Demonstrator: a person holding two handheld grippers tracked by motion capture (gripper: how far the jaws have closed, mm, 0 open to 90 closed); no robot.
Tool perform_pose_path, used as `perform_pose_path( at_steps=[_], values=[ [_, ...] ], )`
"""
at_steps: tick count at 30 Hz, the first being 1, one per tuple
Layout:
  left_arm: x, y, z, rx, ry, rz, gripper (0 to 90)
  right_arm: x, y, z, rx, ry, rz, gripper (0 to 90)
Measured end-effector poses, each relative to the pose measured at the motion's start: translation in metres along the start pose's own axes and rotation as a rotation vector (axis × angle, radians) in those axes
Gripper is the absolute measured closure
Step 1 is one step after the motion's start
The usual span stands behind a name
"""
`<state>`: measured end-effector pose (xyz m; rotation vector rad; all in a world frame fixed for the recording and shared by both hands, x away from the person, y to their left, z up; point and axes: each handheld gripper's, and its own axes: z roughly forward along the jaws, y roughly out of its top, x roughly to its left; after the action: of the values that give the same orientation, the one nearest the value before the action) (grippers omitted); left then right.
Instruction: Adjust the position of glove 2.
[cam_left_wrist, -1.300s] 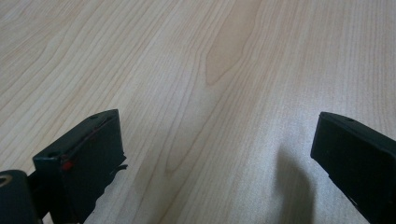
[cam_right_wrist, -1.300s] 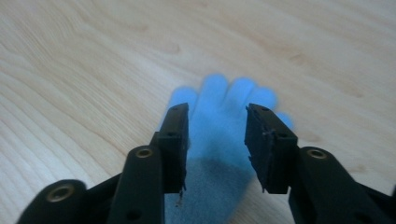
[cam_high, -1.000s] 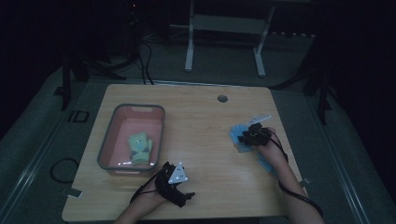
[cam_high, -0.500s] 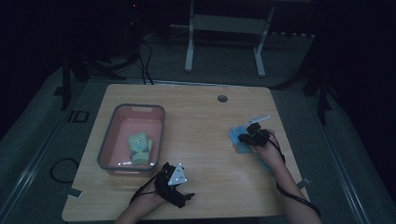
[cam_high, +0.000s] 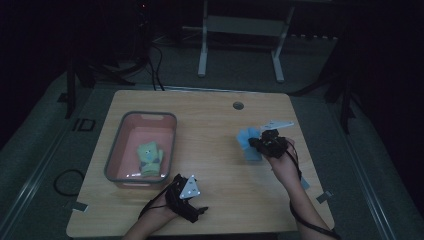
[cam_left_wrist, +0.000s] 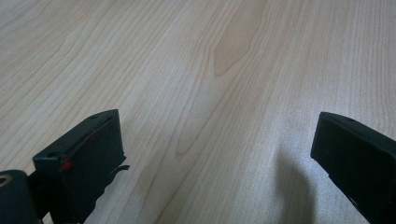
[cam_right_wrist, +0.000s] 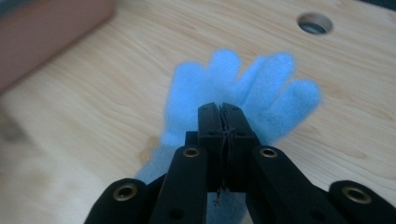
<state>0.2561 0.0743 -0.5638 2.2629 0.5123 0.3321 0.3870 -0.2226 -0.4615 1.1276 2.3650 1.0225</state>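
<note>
At the table's left stands a pink bin with a green glove lying in it. Just right of the bin's near corner, the left gripper rests low over bare wood, its jaws wide apart with nothing between them. Well apart to the right, the blue glove lies flat on the table, fingers pointing toward the far edge. The right gripper sits over the blue glove's palm, jaws pressed together; whether they pinch fabric I cannot tell.

The high view is dim and dark-edged; both gripper views are brighter, softly blurred.
</note>
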Motion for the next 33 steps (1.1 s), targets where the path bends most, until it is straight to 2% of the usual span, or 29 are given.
perform_pose_path(
  at_steps=[1, 2, 4, 5, 6, 7, 8, 10, 11, 13, 15, 17, 18, 20, 25, 26, 28, 30, 33],
  values=[
    [0.0, 0.0, 0.0, 0.0, 0.0, 0.0, 2.7, 0.0, 0.0, 0.0, 0.0, 0.0, 0.0, 87.8],
    [0.0, 0.0, 0.0, 0.001, 0.0, -0.001, 2.7, 0.013, 0.003, -0.007, -0.018, 0.011, -0.01, 87.8],
    [0.001, -0.001, 0.0, -0.002, 0.003, -0.001, 2.7, 0.024, 0.005, -0.012, -0.027, 0.009, -0.025, 87.7],
    [0.001, -0.001, 0.0, -0.002, 0.003, -0.001, 2.7, 0.024, 0.005, -0.012, -0.027, 0.009, -0.025, 87.7],
    [0.002, -0.001, -0.001, -0.007, -0.001, -0.006, 2.7, 0.033, 0.006, -0.016, -0.043, 0.021, -0.024, 87.8],
    [0.002, -0.001, -0.001, -0.007, -0.001, -0.006, 2.7, 0.033, 0.006, -0.016, -0.043, 0.021, -0.024, 87.8],
    [0.002, -0.001, -0.001, -0.007, 0.0, -0.005, 2.7, 0.043, 0.004, -0.018, -0.049, 0.032, -0.007, 87.7],
    [0.002, -0.001, 0.0, -0.005, 0.001, -0.003, 2.7, 0.047, 0.003, -0.018, -0.05, 0.032, -0.011, 87.8],
    [0.001, -0.001, 0.0, -0.003, 0.001, -0.002, 2.7, 0.055, -0.001, -0.016, -0.047, 0.035, -0.005, 87.7],
    [0.001, -0.001, 0.0, -0.004, 0.008, 0.003, 2.7, 0.062, -0.006, -0.012, -0.053, 0.063, 0.026, 87.7],
    [0.001, -0.001, 0.0, -0.004, 0.007, 0.001, 2.7, 0.068, -0.013, -0.006, -0.042, 0.045, 0.039, 87.7],
    [0.0, -0.001, 0.0, -0.006, 0.012, 0.006, 2.7, 0.072, -0.02, 0.002, -0.033, 0.063, 0.069, 87.6],
    [0.0, -0.001, 0.0, -0.006, 0.012, 0.006, 2.7, 0.072, -0.02, 0.002, -0.033, 0.063, 0.069, 87.6],
    [0.0, -0.001, 0.0, -0.007, 0.011, 0.006, 2.7, 0.075, -0.031, 0.015, -0.013, 0.045, 0.094, 87.6],
    [0.0, -0.001, 0.0, -0.003, 0.004, 0.006, 2.7, 0.079, -0.042, 0.032, 0.032, 0.013, 0.084, 87.5],
    [0.0, -0.001, 0.0, -0.001, 0.002, 0.008, 2.7, 0.079, -0.048, 0.041, 0.063, 0.009, 0.088, 87.5],
    [0.0, -0.001, 0.0, -0.004, 0.004, 0.007, 2.7, 0.079, -0.05, 0.044, 0.068, 0.002, 0.092, 87.4],
    [0.0, -0.001, 0.0, -0.004, 0.002, 0.008, 2.7, 0.077, -0.056, 0.053, 0.097, -0.01, 0.105, 84.8],
    [0.0, -0.001, 0.0, -0.006, 0.002, 0.006, 2.7, 0.075, -0.06, 0.059, 0.103, -0.016, 0.108, 74.7]
  ],
)
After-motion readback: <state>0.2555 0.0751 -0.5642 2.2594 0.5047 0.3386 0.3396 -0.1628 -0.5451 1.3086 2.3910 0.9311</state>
